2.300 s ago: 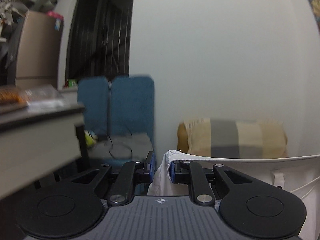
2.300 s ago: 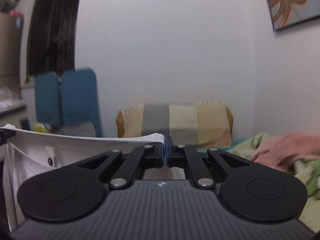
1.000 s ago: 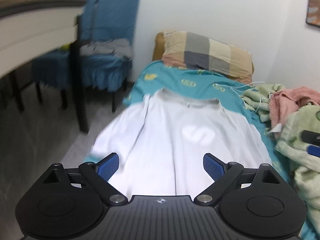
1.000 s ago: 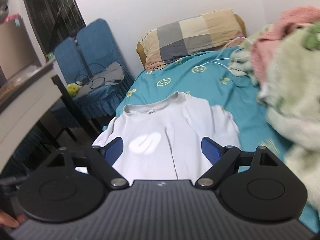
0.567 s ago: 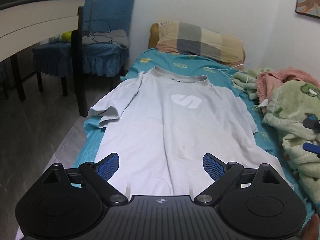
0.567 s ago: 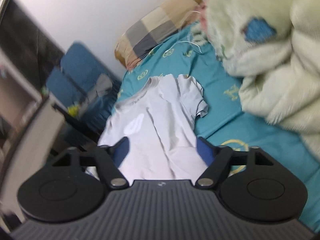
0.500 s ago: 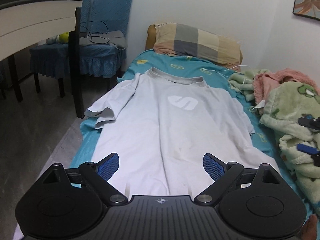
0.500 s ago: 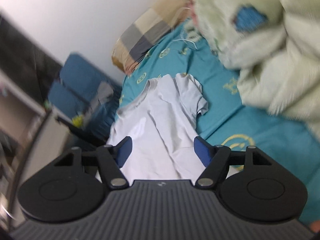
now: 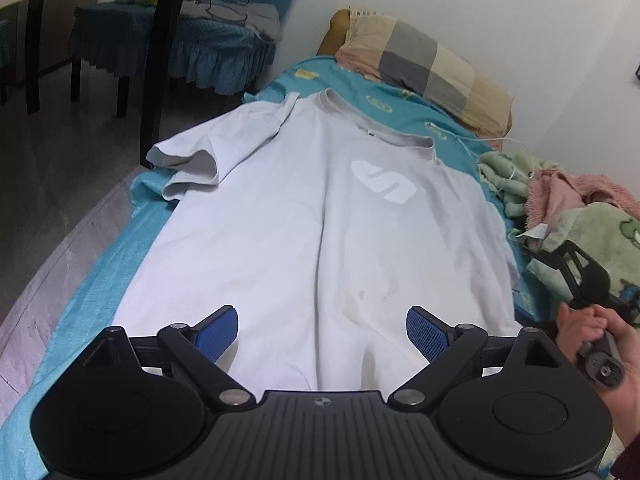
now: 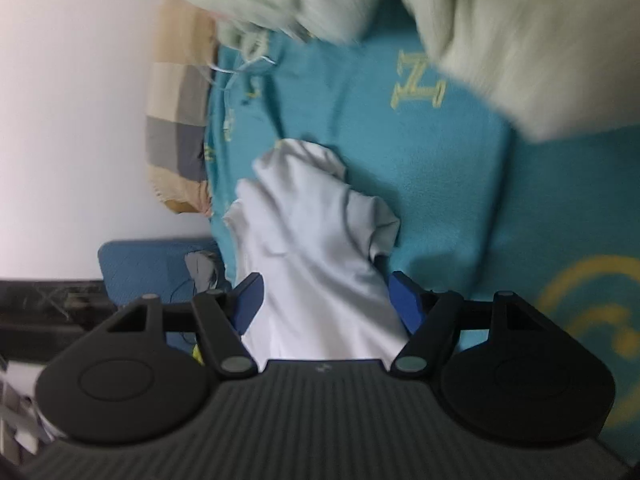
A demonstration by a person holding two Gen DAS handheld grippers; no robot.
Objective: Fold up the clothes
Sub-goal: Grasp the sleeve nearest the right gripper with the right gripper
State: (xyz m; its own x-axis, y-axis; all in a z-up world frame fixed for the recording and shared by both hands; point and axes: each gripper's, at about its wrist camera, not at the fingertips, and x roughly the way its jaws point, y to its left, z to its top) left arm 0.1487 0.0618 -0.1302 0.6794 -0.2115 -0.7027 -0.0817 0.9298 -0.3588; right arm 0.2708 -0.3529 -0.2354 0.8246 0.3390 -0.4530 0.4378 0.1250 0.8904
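Left hand-held gripper (image 9: 322,330) wide, angled down over T-shirt (image 9: 320,216) | right hand-held gripper (image 10: 325,300) wide, rolled sideways

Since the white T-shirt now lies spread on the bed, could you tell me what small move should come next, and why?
Probably lower the right gripper onto the near sleeve and close: the T-shirt lies flat, both grippers are open and empty, and that sleeve sits just ahead.

A white short-sleeved cotton T-shirt (image 9: 304,216) with a brighter white chest logo (image 9: 383,181) is filling mid-frame over a teal bedsheet with yellow printed motifs (image 9: 120,264). In the upper right, a checked pillow in tan, grey and cream (image 9: 424,60) is showing; at right, a pale green fleece blanket (image 9: 600,232) and a pink fuzzy towel (image 9: 568,188). A blue ruffled chair cover (image 9: 208,52) is showing upper left.
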